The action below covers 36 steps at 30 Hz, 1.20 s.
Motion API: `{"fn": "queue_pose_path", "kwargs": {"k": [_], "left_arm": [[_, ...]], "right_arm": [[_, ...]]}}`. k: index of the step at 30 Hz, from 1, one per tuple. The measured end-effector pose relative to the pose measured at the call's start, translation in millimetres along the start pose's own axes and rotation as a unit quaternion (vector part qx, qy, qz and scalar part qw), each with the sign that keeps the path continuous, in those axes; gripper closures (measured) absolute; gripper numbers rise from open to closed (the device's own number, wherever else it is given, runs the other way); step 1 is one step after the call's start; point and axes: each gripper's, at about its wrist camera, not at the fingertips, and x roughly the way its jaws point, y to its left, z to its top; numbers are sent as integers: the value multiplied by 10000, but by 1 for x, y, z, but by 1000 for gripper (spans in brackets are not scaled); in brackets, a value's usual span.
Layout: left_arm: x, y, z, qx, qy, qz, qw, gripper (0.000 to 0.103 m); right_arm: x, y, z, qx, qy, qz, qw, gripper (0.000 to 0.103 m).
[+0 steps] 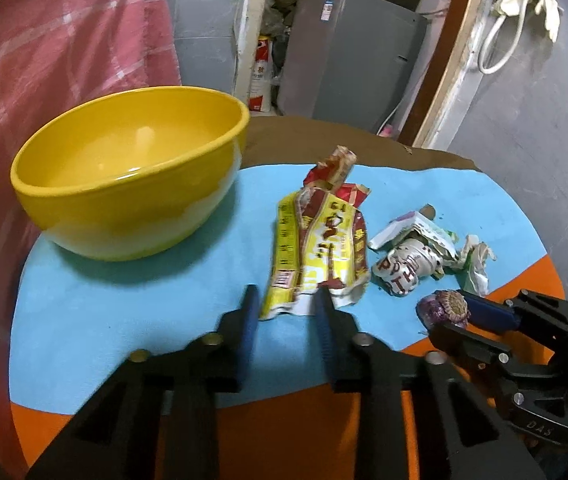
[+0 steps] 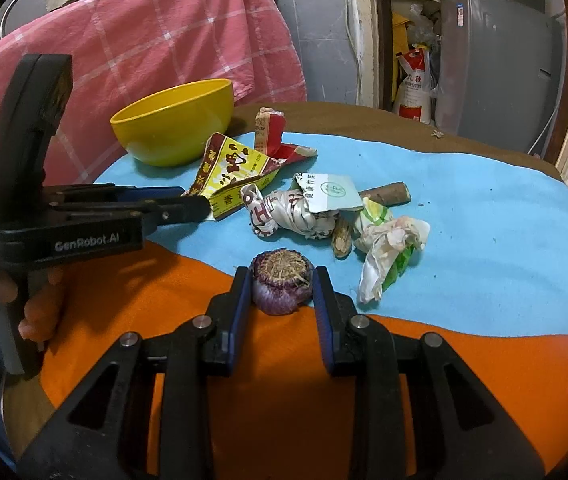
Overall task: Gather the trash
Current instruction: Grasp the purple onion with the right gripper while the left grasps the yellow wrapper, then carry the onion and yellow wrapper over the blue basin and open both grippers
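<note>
- Right wrist view: my right claw [image 2: 282,280] clenches the purple onion piece [image 2: 281,282] near the worktop's [image 2: 483,380] front edge.
- My left claw [image 1: 287,295] is barely parted, one finger on the yellow wrapper's [image 1: 317,252] near end; grip unclear.
- Crumpled papers [image 2: 387,248] lie mid-worktop.
- Yellow bowl [image 1: 132,178] sits at the far left corner.

Indoor light is dim and warm, seemingly from overhead: the yellow bowl [image 1: 128,176] carries glare and throws a soft shadow onto the table [image 1: 124,320]. Fisheye bending darkens the corners. The left view is slightly motion-blurred.
</note>
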Motion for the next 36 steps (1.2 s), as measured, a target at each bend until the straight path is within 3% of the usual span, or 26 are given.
{"fn": "queue_pose_path", "kwargs": {"k": [10,17,24,28,36], "left_arm": [[-12,-4,-5,-103,43,-198,9997,91],[-35,-11,-27,-390,-146,-293,9987,92],[-65,-28,-46,-403,-730,-131,9964,92],[-83,-42,-49,-326,-1209,-120,9921,92],[-108,-94,-37,34,-2302,-291,9727,92]], "right_arm": [[-1,0,-1,34,-53,20,10000,42],[-18,-1,-10,36,-436,-39,9990,42],[-58,2,-14,-10,-1331,-203,9909,42],[-84,5,-14,-153,-1934,-447,9800,42],[-144,-6,-17,-163,-3011,-1015,9480,42]]}}
